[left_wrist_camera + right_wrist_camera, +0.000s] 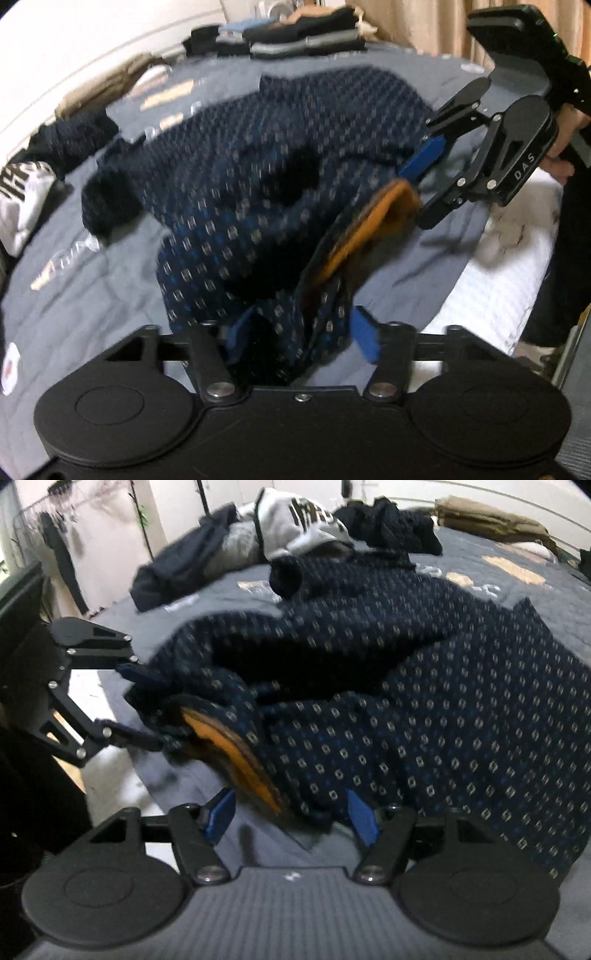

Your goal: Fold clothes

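Note:
A navy garment with a small light pattern and an orange collar lining lies bunched on the grey-blue quilt. My left gripper is shut on a thick fold of it near the collar; cloth fills the space between its blue pads. My right gripper stands open around the collar edge. Its left pad is clear of the cloth. A hand holds the right gripper.
Folded clothes are stacked at the far end of the bed. A beige garment, a white printed top and a dark jacket lie around the quilt. The white mattress edge shows by the grippers.

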`<state>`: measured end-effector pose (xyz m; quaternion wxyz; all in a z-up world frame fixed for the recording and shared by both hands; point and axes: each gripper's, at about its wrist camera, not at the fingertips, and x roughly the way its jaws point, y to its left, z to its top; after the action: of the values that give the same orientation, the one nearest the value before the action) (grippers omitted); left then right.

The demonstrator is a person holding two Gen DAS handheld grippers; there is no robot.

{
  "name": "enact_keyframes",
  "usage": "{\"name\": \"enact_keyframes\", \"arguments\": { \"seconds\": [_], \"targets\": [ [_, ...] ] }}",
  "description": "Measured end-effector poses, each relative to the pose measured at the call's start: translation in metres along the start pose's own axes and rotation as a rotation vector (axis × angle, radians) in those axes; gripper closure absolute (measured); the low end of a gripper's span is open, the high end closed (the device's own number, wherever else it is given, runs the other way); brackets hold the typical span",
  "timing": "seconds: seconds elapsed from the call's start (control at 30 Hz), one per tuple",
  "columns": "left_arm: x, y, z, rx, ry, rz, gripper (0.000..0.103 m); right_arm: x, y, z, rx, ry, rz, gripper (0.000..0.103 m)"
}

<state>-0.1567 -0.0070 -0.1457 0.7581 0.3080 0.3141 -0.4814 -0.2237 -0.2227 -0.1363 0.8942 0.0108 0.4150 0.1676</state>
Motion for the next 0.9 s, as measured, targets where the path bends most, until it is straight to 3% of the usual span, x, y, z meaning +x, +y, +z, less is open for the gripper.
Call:
{"name": "enact_keyframes", "arguments": {
  "seconds": [0.03,0.1,0.17,0.2,0.23,0.37,0.57,0.73,0.9],
  "targets": [
    [0.003,-0.001,-0.002,-0.001,0.013,0.000,0.064,0.002,-0.001,-0.001,-0.008,0.001,-0.015,0.045],
    [0.008,0.001,-0.006,-0.014,0.024,0.003,0.064,0.005,-0.002,-0.001,-0.019,0.001,-0.043,0.065],
    [0.009,0.002,-0.009,-0.018,0.021,0.003,0.066,0.002,-0.007,0.002,0.012,-0.021,-0.042,0.092],
    [0.008,0.002,-0.011,-0.015,0.015,-0.001,0.073,0.000,-0.009,0.004,0.026,-0.037,-0.043,0.093],
    [0.006,0.004,-0.010,-0.026,0.009,-0.010,0.088,-0.007,-0.010,0.008,0.037,-0.068,-0.047,0.094],
    [-0.020,0.021,0.001,-0.083,-0.087,0.026,0.089,-0.039,-0.018,0.027,0.091,-0.210,-0.062,0.098],
    [-0.111,0.055,0.048,-0.134,-0.375,0.135,0.090,-0.131,-0.023,0.078,0.109,-0.474,-0.069,0.098],
    [-0.194,0.059,0.108,-0.039,-0.595,0.240,0.090,-0.220,-0.006,0.128,0.017,-0.676,-0.109,0.098],
    [-0.272,0.051,0.155,0.028,-0.752,0.334,0.092,-0.309,0.013,0.162,-0.048,-0.860,-0.165,0.099]
  ]
}}
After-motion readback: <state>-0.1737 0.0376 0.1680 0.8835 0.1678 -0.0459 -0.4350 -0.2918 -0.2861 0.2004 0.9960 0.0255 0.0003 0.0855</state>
